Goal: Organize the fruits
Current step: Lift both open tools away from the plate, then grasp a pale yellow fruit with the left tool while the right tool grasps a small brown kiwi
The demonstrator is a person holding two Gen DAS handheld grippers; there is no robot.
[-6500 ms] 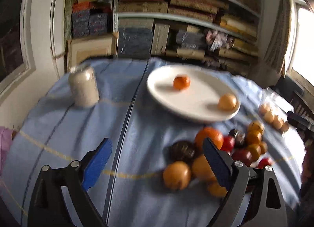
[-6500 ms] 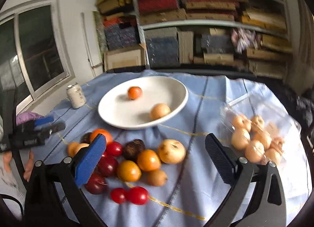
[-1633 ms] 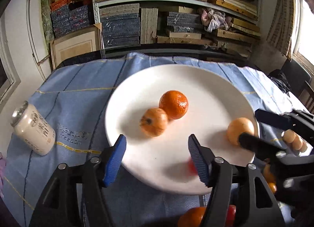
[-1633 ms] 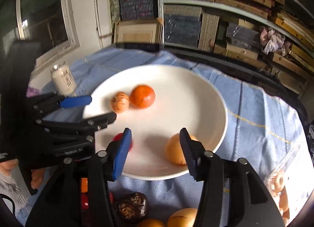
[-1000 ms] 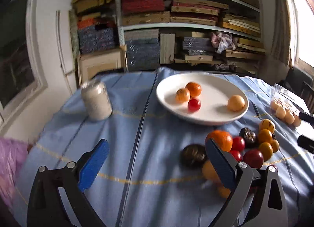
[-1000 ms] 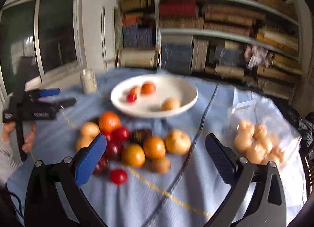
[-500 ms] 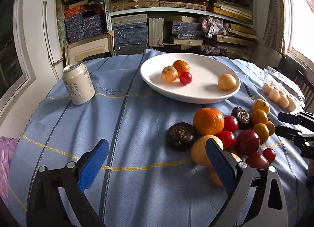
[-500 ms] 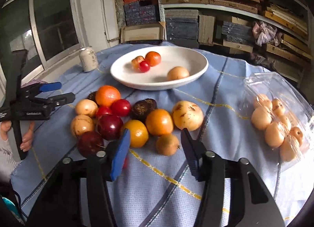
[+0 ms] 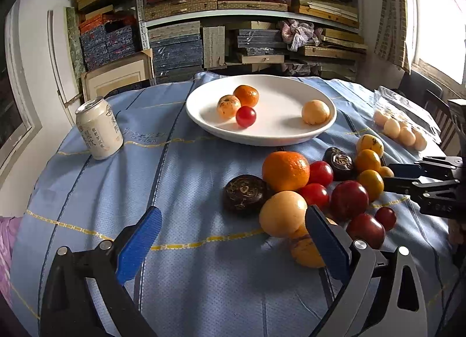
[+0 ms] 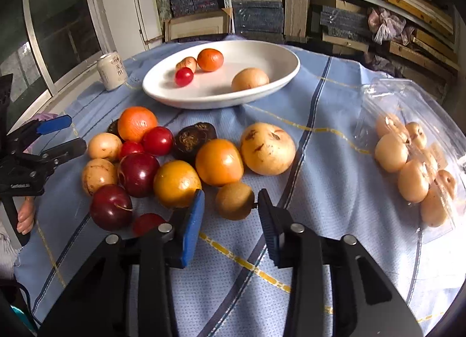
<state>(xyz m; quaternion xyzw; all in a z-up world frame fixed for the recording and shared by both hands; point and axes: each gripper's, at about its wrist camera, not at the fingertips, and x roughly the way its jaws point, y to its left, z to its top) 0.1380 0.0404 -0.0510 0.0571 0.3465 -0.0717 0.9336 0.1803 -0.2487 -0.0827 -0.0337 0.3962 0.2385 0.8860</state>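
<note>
A white plate (image 9: 262, 140) (image 10: 221, 101) at the back holds an orange, a small speckled fruit, a red tomato and a tan fruit. In front lies a pile of loose fruit with a big orange (image 9: 285, 171) (image 10: 137, 123). My right gripper (image 10: 231, 195) hovers low at the pile's near edge. Its jaws are closing around a small brown fruit (image 10: 234, 206), and a gap still shows at the left pad. The left gripper (image 9: 233, 217) stands wide open, holding nothing, just before a dark wrinkled fruit (image 9: 246, 194) and a pale round fruit (image 9: 282, 213).
A pale drink can (image 9: 99, 130) stands at the left of the blue cloth. A clear plastic bag of pale fruit (image 10: 407, 162) lies at the right. Shelves of stacked boxes fill the wall behind. Bare cloth lies in front of the can.
The right jaws have narrowed from wide apart to close around the small brown fruit. Both grippers have come lower and nearer to the fruit pile.
</note>
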